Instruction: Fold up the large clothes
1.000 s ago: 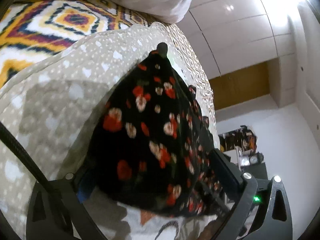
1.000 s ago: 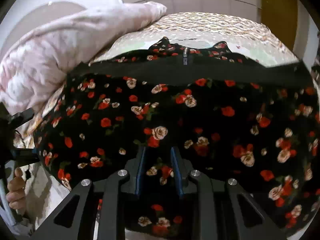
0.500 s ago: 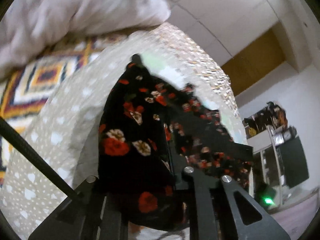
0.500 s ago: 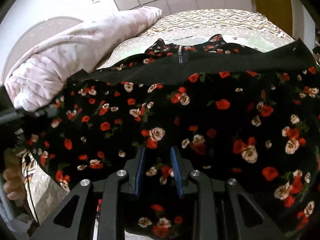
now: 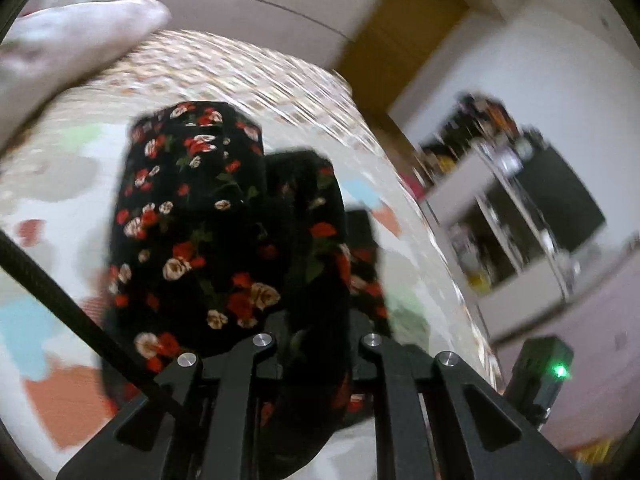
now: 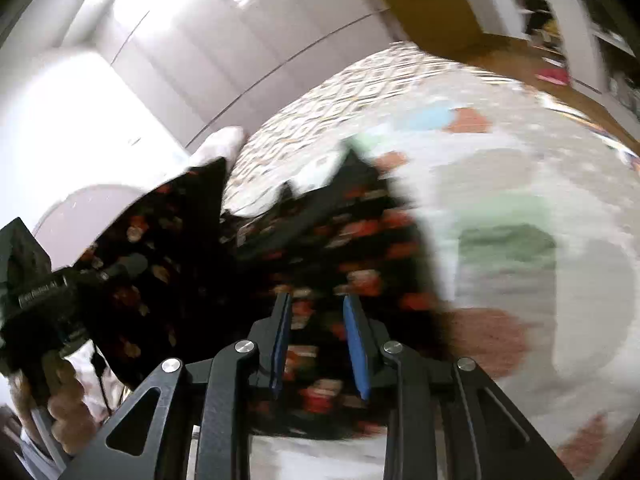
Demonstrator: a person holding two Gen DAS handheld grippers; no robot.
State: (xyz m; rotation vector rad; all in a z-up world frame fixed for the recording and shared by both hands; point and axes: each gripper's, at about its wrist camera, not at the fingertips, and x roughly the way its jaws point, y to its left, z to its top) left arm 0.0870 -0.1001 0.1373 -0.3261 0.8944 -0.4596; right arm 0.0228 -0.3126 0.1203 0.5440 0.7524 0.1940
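Left wrist view: left tool point(image 5: 316, 332) clamped on floral garment point(image 5: 192, 216), right tool point(image 6: 318, 336) gripping same cloth, lifted off bed point(image 6: 520, 184) prob. for fold.

Dress point(image 5: 192, 216) — soft matt black cloth, printed with red and cream flowers. Bedspread point(image 6: 520, 184) is seen as matt patterned cloth. Gripper frames — matt black plastic, shiny metal screws point(image 5: 263, 339).

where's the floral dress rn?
Off the bed at its near end: the floral dress hangs between the left gripper and right gripper, both clamped on it, its far edge trailing on the patterned bedspread.
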